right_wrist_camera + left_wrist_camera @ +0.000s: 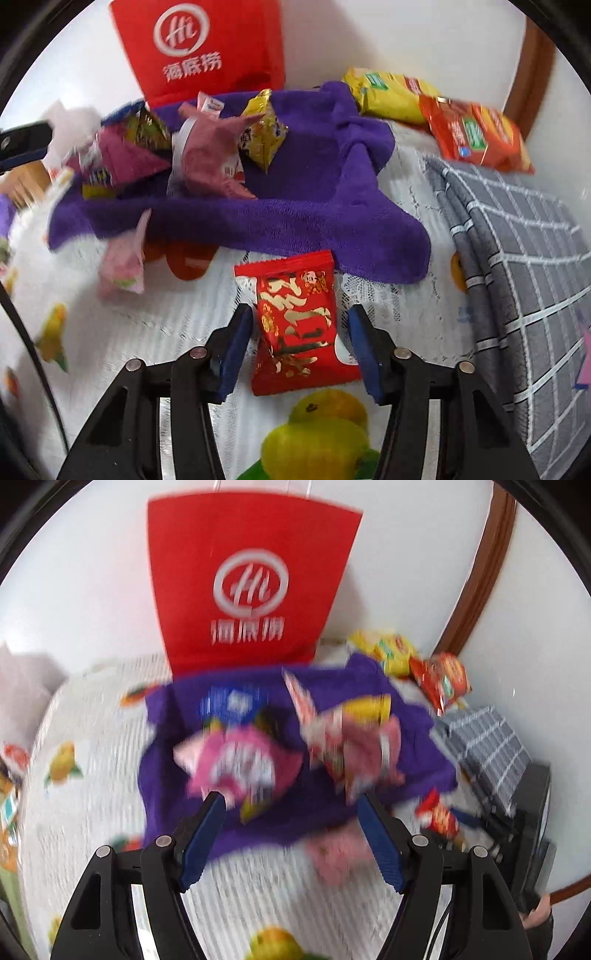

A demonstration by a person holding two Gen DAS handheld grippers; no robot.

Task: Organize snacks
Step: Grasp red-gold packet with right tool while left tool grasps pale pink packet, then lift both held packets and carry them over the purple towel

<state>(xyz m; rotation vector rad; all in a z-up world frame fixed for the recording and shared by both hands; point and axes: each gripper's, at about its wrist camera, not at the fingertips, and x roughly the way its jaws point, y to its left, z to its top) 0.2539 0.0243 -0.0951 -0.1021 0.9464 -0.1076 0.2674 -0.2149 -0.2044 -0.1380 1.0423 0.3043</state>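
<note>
A purple towel (258, 819) (295, 218) lies on the white fruit-print cloth and carries several snack packets: pink ones (240, 764) (210, 158), a yellow one (262, 136) and a blue one (231, 703). My left gripper (290, 801) is open and empty just before the towel's near edge; this view is blurred. A red snack packet (299, 325) lies on the cloth between the fingers of my open right gripper (299, 317), not squeezed. A pink packet (123, 266) lies off the towel's left front; it also shows in the left wrist view (340, 849).
A red paper bag (243, 579) (199, 48) stands against the wall behind the towel. Yellow (388, 92) and orange (476, 136) snack bags lie at the back right. A grey checked blanket (517, 266) is on the right. The wooden frame (484, 565) curves along the wall.
</note>
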